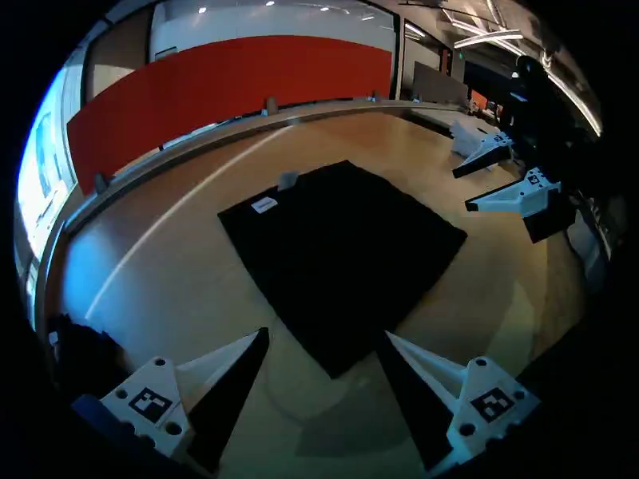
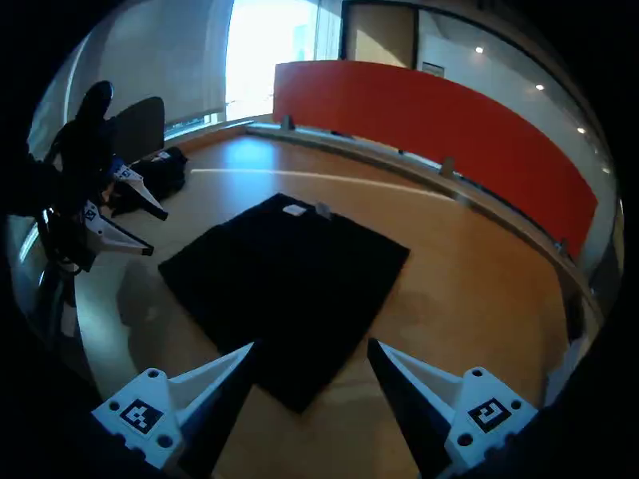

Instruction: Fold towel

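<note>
A black towel (image 1: 343,255) lies flat on the wooden table, with a white tag (image 1: 263,205) at its far corner. In the left gripper view, my left gripper (image 1: 322,359) is open just above the towel's near corner, nothing between its fingers. The right gripper (image 1: 471,189) shows at the far right, open, held off the towel's right side. In the right gripper view, the same towel (image 2: 287,275) spreads ahead and my right gripper (image 2: 311,363) is open over its near corner. The left gripper (image 2: 157,234) appears at the left, open, beside the towel's left corner.
The wooden table (image 1: 168,263) runs to a long red divider panel (image 1: 232,88) along its far edge. A dark bag (image 2: 160,176) sits on the table far left in the right gripper view. A person in dark clothing (image 1: 543,104) holds the grippers.
</note>
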`<action>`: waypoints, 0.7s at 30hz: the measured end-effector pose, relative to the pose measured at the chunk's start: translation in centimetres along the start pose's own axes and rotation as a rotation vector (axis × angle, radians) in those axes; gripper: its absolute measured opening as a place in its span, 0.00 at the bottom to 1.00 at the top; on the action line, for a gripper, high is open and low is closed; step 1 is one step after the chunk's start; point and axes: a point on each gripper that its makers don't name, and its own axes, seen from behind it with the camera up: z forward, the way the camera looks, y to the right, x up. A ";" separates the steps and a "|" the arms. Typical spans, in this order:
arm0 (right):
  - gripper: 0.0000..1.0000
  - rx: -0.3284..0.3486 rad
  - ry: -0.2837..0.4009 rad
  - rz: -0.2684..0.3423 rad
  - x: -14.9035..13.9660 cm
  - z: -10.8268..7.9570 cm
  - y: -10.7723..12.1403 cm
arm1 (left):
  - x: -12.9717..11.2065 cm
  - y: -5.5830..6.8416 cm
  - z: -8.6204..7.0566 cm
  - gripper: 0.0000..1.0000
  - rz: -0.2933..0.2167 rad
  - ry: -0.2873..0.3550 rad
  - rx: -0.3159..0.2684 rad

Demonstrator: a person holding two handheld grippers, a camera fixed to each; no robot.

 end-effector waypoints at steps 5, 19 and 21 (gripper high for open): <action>1.00 0.016 -0.053 0.001 -2.3 0.9 -0.6 | -1.7 0.4 0.9 0.97 -0.004 -0.046 -0.015; 1.00 0.038 -0.136 0.016 -5.8 2.0 -1.0 | -4.1 1.4 2.8 0.97 0.003 -0.132 -0.044; 1.00 0.040 -0.140 0.011 -6.0 2.1 -1.1 | -4.2 1.5 3.0 0.97 0.002 -0.138 -0.044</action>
